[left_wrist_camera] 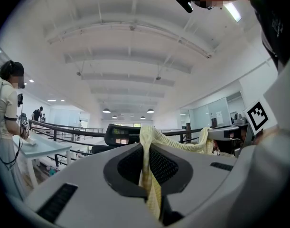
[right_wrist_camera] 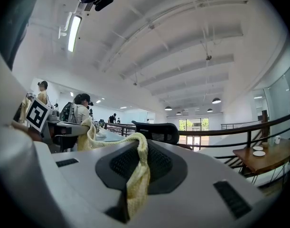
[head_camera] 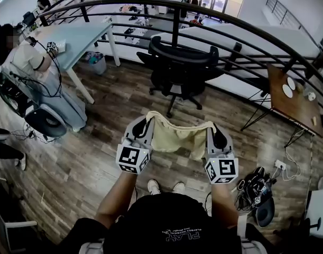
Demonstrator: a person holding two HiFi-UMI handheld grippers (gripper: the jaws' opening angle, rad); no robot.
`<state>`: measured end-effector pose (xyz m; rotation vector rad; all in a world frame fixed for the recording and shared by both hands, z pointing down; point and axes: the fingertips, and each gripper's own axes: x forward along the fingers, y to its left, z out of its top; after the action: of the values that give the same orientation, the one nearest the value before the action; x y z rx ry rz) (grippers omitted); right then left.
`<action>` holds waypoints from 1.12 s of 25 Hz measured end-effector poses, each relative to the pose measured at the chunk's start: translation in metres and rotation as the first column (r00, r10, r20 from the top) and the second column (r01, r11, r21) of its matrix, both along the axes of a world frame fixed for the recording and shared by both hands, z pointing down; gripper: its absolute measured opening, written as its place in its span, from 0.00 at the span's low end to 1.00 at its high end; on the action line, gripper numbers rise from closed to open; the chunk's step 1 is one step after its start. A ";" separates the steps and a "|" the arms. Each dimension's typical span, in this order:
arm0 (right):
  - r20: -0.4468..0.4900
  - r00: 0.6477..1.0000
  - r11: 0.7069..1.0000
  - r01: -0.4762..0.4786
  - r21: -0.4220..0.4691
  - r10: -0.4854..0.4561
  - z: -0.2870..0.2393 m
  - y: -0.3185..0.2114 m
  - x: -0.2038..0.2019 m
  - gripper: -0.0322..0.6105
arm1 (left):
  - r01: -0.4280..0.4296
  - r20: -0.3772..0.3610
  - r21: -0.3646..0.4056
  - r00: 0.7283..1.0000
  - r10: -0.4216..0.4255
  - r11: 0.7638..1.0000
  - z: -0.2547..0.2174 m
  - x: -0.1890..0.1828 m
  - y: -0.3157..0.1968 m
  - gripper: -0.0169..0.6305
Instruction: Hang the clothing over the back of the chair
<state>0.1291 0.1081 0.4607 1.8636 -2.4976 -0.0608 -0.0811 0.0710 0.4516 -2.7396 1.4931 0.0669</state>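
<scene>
The head view looks down on the left gripper (head_camera: 144,125) and the right gripper (head_camera: 217,131), held level and well apart in front of the person. A pale yellow garment (head_camera: 177,137) is stretched between them and sags in the middle above the wooden floor (head_camera: 92,142). The black office chair (head_camera: 180,67) stands farther off, beyond the garment and clear of it, near the dark curved railing (head_camera: 214,8).

That view does not show how the cloth is gripped; the two gripper views do. In the left gripper view the jaws are pressed together on a bunched edge of the garment. The cloth rises from between the dark pads and runs off right toward the other gripper's marker cube (left_wrist_camera: 257,116). In the right gripper view the jaws likewise pinch a bunched fold, and the cloth leads away to the left.

Both gripper views show the chair's back straight ahead, beyond the jaws. The right gripper view also takes in a small wooden table (right_wrist_camera: 258,158) with white dishes at far right. The left gripper view instead shows another person (left_wrist_camera: 7,113) beside a light desk (left_wrist_camera: 40,146) at far left.
</scene>
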 end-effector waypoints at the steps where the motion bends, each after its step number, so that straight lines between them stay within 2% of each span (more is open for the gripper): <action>1: 0.000 1.000 1.000 0.001 0.000 -0.001 0.000 0.000 -0.002 0.12 | -0.002 -0.002 0.001 1.000 0.002 1.000 -0.001 -0.001 0.000 0.06; 13: 0.011 1.000 0.999 -0.030 0.017 0.030 -0.007 -0.001 -0.035 0.12 | -0.070 -0.011 0.015 0.997 0.070 0.997 -0.007 -0.019 -0.008 0.06; 21: -0.018 0.999 0.999 -0.030 0.026 0.030 -0.006 -0.014 -0.048 0.12 | -0.124 0.002 0.006 0.992 0.124 0.992 0.006 -0.014 -0.014 0.06; 28: -0.029 0.999 1.000 -0.012 0.020 0.013 0.000 -0.042 -0.053 0.12 | -0.125 -0.008 -0.003 0.992 0.125 0.992 0.012 -0.009 -0.040 0.06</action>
<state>0.0764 0.0662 0.4612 1.8712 -2.4755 -0.1129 -0.0906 0.0309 0.4632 -2.8364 1.3226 0.0777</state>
